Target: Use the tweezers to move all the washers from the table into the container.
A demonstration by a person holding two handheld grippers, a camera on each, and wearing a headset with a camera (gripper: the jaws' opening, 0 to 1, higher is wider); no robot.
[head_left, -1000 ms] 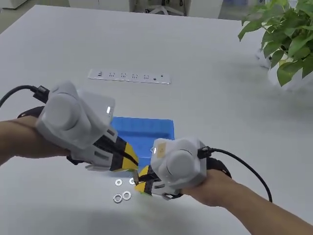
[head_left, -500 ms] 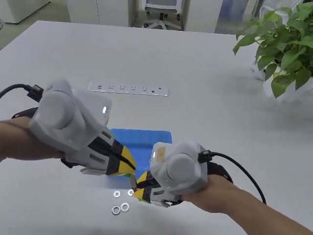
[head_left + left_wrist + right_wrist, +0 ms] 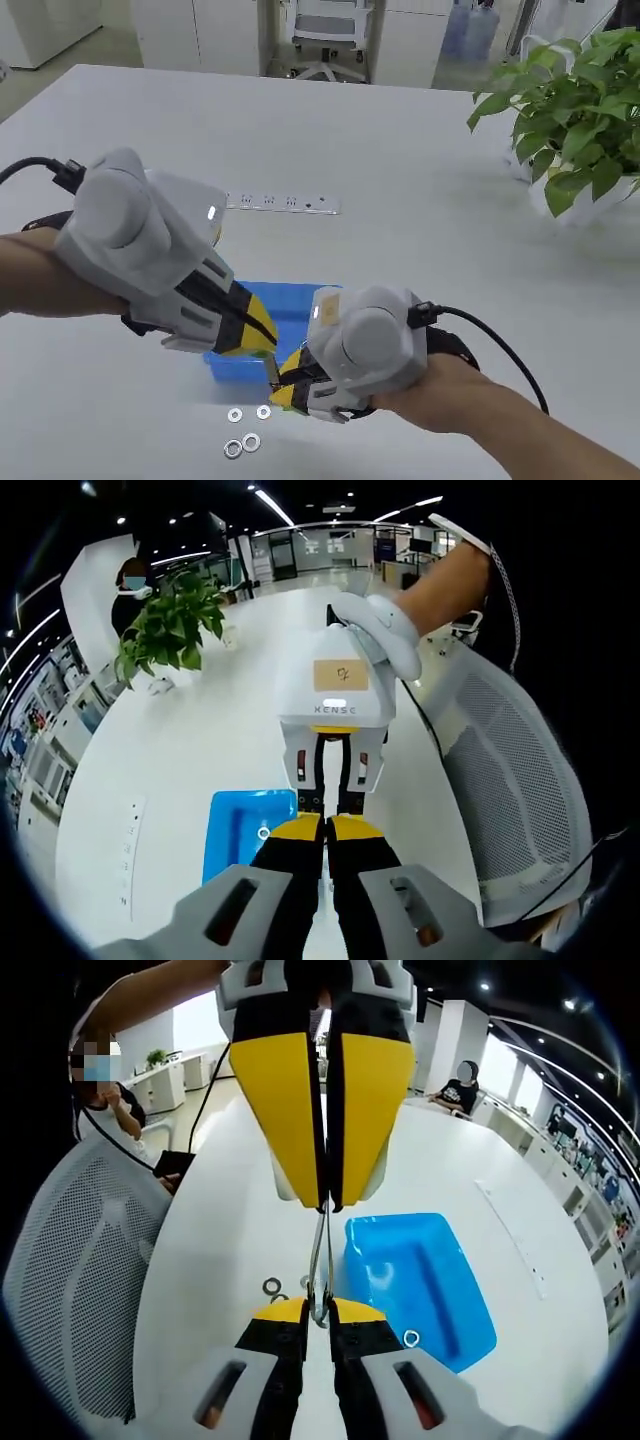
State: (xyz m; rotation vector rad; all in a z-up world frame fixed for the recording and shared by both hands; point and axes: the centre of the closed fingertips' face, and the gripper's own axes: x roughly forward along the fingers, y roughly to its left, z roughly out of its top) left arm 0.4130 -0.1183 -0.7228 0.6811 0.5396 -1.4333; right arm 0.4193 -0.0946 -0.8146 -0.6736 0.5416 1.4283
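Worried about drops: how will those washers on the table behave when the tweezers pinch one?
The washers look thin, flat and shiny, lying flush on the smooth table, so one will probably slide rather than lift. They seem tiny and light, so the tweezers should carry one, though it may slip out.

Things on the table [image 3: 420, 160], placed from the container [image 3: 290, 298]

Four washers [image 3: 251, 441] lie just before the container, and one washer [image 3: 411, 1338] lies in it at a corner. The tweezers [image 3: 320, 1250] are just beside it, the power strip [image 3: 283, 203] behind, and the plant [image 3: 565, 110] far behind-right.
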